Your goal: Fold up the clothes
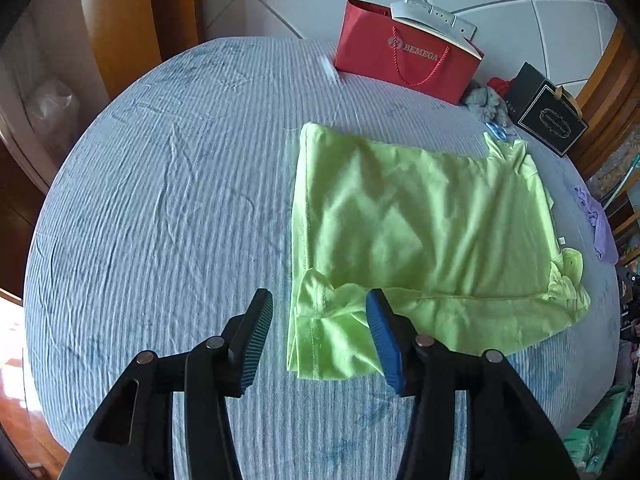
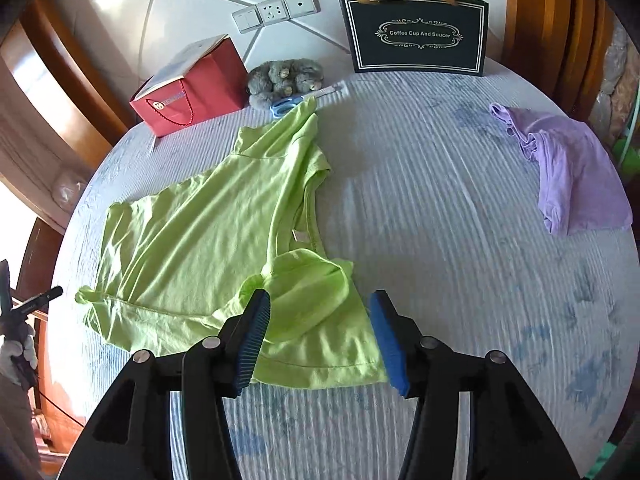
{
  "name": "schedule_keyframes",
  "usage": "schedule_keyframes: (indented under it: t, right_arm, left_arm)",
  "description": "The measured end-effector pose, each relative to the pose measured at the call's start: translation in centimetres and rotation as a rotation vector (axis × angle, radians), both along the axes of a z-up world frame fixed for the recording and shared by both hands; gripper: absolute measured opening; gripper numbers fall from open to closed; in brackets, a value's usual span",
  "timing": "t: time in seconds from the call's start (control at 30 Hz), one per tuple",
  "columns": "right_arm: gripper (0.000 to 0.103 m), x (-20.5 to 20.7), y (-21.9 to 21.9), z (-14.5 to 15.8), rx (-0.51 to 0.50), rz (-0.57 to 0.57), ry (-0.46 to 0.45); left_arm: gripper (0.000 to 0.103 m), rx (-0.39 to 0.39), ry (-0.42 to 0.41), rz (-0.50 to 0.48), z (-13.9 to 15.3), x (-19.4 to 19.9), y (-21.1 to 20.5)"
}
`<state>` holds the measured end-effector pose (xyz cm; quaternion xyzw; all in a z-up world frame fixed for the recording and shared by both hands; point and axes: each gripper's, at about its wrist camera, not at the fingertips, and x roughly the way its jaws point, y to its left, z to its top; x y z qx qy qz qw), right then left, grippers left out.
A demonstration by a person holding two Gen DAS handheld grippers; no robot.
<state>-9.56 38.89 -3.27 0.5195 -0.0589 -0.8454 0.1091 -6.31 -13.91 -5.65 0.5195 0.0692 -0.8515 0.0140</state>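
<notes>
Now, claws: both of mine hang over the bed with nothing between their pads.
Left claw (image 1: 320,336): released, jaws apart, held above the near corner of the green shirt (image 1: 420,232); the blue right pad overlaps the cloth in my view, but it pinches nothing.
Right claw (image 2: 320,332): released as well, jaws apart above the folded-over flap at the shirt's near edge, gripping nothing.
Green shirt: lying partly folded on the striped bed sheet (image 1: 160,200), creased, one sleeve bunched at its near corner.
Purple garment (image 2: 576,172): crumpled on the sheet, well apart from the green shirt, off to the right in my right view.
Red paper bag (image 1: 404,60): standing at the far edge of the bed against the wall.
Black gift box (image 2: 416,32): upright at the far edge, lettered "Coffee Cup And Saucer".
Grey plush toy (image 2: 284,78): between bag and box, with blue-handled scissors (image 2: 286,105) just beside it, touching the shirt's far tip.
Gloved hand (image 2: 18,354): at my right view's left edge, holding a dark tool.
</notes>
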Motion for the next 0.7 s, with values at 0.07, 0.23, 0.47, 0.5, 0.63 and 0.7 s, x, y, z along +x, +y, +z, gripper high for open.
schedule_keyframes:
  t: [0.07, 0.23, 0.47, 0.5, 0.63, 0.7]
  right_arm:
    - [0.052, 1.4, 1.1, -1.0, 0.007, 0.002, -0.032]
    - [0.052, 3.0, 3.6, -5.1, 0.022, 0.009, -0.136]
    - [0.053, 2.6, 4.5, -7.8, 0.026, 0.04, -0.177]
    - [0.055, 2.5, 4.4, -7.7, 0.025, 0.038, -0.167]
    - [0.062, 1.8, 3.3, -7.8, 0.024, 0.037, -0.141]
    - [0.062, 1.3, 2.2, -8.3, 0.048, 0.061, -0.135]
  left_arm:
    - [0.051, -0.026, -0.015, 0.004, -0.3, 1.9, -0.9]
    - [0.051, -0.094, -0.088, 0.013, -4.0, 3.5, 0.3]
    - [0.051, -0.098, -0.123, 0.029, -7.6, 1.6, 1.4]
    - [0.051, -0.09, -0.131, 0.021, -8.0, 1.2, 1.6]
    - [0.049, -0.063, -0.124, 0.005, -8.2, 1.0, 2.0]
    - [0.015, -0.076, -0.122, 0.02, -8.0, 1.3, 1.8]
